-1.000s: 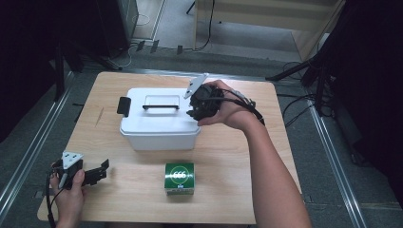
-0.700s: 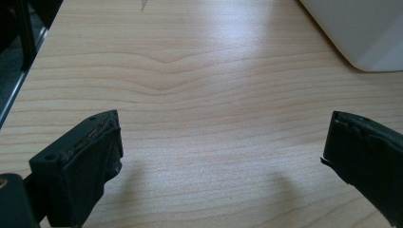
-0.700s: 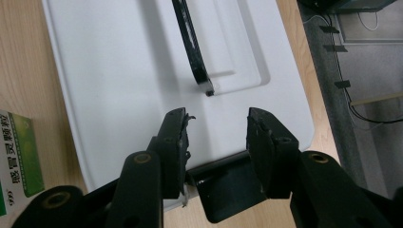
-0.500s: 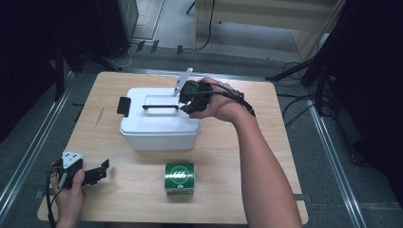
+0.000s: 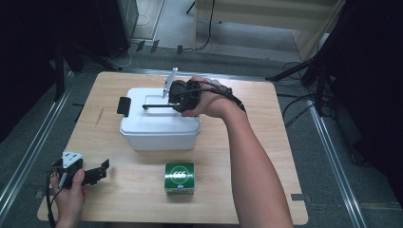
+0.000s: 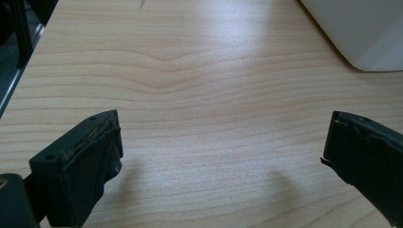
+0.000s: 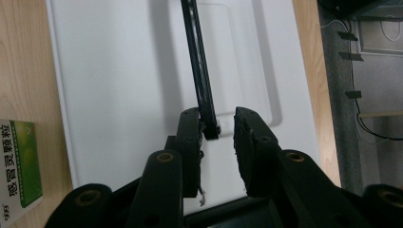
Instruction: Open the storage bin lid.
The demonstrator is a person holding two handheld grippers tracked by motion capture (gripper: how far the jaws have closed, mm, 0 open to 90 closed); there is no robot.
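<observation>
Both jaws astride black handle (image 7: 202, 80) of white box (image 5: 159, 124).

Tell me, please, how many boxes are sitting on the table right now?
2. A white lidded storage box sits at the table's centre, under the right gripper. A small green carton stands nearer the person, in front of it. Nothing appears hidden.

The right gripper (image 5: 175, 99) reaches far forward, arm outstretched, jaws slightly parted. The left gripper (image 5: 97, 172) sits low near the person, jaws wide apart.
</observation>
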